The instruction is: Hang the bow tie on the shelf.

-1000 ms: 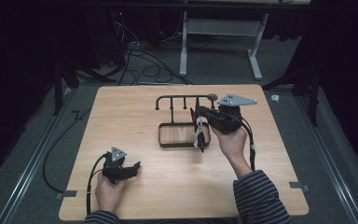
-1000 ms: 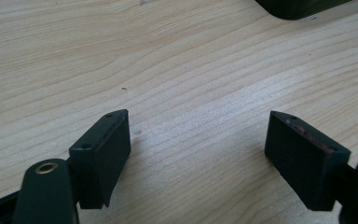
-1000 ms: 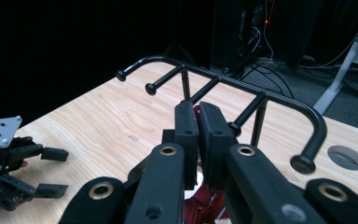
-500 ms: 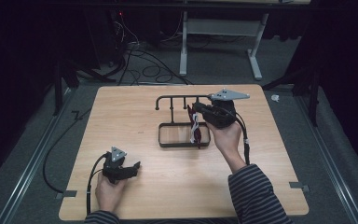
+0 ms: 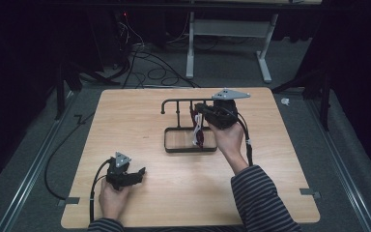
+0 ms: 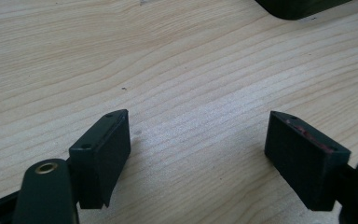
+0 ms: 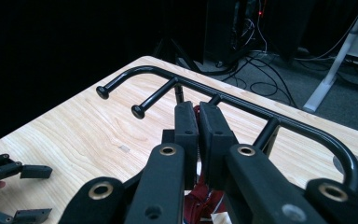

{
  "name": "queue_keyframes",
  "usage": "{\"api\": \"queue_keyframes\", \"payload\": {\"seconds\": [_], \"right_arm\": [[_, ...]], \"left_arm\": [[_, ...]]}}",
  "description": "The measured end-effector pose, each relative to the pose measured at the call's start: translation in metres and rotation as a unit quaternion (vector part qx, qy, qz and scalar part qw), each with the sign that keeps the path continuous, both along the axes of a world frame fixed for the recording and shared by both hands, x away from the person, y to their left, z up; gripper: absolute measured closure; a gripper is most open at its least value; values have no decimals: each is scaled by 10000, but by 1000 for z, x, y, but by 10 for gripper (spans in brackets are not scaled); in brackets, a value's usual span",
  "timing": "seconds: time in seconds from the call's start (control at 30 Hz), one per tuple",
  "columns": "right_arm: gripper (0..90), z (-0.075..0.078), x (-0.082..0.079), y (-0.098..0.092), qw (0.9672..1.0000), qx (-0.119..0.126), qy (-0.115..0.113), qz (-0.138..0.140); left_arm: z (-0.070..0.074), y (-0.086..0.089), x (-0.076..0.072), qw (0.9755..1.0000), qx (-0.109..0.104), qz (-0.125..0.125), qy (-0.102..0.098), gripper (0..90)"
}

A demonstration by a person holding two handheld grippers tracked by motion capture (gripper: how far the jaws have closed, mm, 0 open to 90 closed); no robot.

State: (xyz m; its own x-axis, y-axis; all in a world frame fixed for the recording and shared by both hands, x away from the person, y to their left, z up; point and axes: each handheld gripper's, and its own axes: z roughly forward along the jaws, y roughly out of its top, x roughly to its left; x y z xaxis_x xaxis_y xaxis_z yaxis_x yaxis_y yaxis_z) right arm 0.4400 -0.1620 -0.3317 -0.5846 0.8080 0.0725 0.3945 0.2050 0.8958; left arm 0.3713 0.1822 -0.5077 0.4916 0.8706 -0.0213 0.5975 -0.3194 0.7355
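Lanyard (image 5: 197, 131) — red and white (strap-like) — hangs from right tool (image 5: 198, 116).

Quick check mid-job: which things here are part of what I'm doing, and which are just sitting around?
In the job:
- right gripper, shut on the red-and-white item
- black hook rack

Lying about:
- left gripper, open, resting on the table
- floor cables
- white desk frame

The right gripper (image 5: 199, 126) holds a red and white item (image 5: 198, 134) at the black rack (image 5: 189, 145) in the middle of the wooden table (image 5: 125, 116). The left gripper (image 5: 137, 175) rests near the front edge, jaws apart.
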Motion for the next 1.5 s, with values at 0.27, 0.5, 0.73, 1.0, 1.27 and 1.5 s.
{"api": "queue_keyframes", "payload": {"seconds": [0.27,0.5,0.73,1.0,1.27,1.5], "right_arm": [[885,0,5,10,10000,-24,23,37],[882,1,10,16,10000,-54,69,13],[880,0,14,20,9999,-88,84,17],[879,0,16,24,9999,-100,80,15],[878,1,18,27,9999,-138,46,-26],[876,4,21,32,9998,-168,50,-41]], "left_arm": [[0,0,0,10000,0,0,1,229],[0,0,0,10000,0,1,1,229],[0,0,0,10000,-1,1,1,229],[0,0,0,10000,-1,0,-1,229],[0,0,0,10000,-1,1,0,229],[0,0,0,10000,0,1,0,229]]}}
